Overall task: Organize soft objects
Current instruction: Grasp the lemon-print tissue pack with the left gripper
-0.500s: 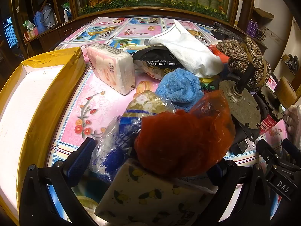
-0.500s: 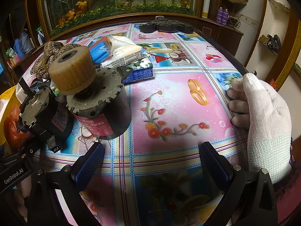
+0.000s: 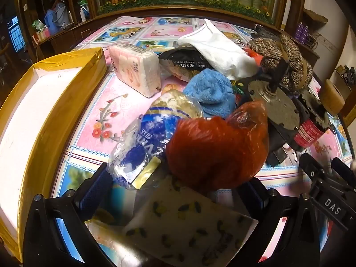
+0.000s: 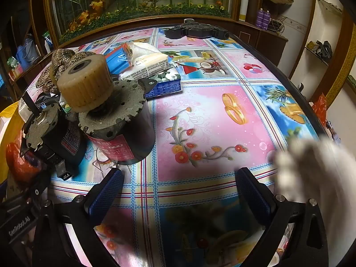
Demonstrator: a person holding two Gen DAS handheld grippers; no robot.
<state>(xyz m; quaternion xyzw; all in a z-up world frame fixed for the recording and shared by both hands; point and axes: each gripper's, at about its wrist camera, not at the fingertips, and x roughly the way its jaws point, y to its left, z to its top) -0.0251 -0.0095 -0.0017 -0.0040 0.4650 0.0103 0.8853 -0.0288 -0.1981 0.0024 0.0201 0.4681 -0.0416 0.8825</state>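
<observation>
My left gripper (image 3: 173, 191) is open over a pile of soft things. A lemon-print tissue pack (image 3: 189, 227) lies between its fingers, untouched by the pads. A red plastic bag (image 3: 218, 151) and a blue-and-white plastic bag (image 3: 142, 146) rest just beyond. Farther off are a blue towel (image 3: 211, 93), a pink tissue pack (image 3: 135, 69), a white cloth (image 3: 220, 49) and a brown knitted piece (image 3: 287, 62). My right gripper (image 4: 179, 191) is open above bare tablecloth with nothing between its fingers.
A yellow-rimmed white foam box (image 3: 66, 102) stands at the left. Two heavy motors (image 4: 115, 120) (image 4: 51, 133) sit left of the right gripper. A blurred white-gloved hand (image 4: 311, 166) hovers at the right table edge. A black object (image 4: 195, 31) lies at the far edge.
The gloved hand has left its rest at the table edge and now blurs in motion. The pile sits slightly higher in the left wrist view. Both grippers stay open.
</observation>
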